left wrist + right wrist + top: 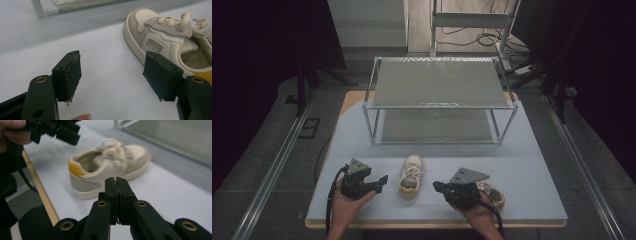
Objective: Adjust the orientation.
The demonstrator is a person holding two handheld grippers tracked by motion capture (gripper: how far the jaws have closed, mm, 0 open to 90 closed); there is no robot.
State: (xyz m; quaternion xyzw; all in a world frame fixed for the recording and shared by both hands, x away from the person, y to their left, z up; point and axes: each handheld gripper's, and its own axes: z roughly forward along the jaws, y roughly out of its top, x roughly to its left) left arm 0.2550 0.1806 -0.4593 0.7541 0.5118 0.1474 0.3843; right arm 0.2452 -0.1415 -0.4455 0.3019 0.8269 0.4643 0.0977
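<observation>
A small cream sneaker [410,177] with a yellow heel patch lies on the white table top [537,165], toe toward the rack. My left gripper [383,181] stands open just left of it, pointing at the shoe's side, with nothing between its fingers. The left gripper view has the sneaker [170,42] beyond the right-hand pad [161,75], apart from it. My right gripper [437,187] is shut and empty on the shoe's other side. Its closed pads [116,185] point at the sneaker's heel [110,167]. A second sneaker [495,196] lies partly hidden behind the right hand.
A two-level metal rack [439,82] with mesh shelves stands at the back of the table. The table's wooden front edge [40,187] runs close to the hands. Dark floor, rails and cables surround the table.
</observation>
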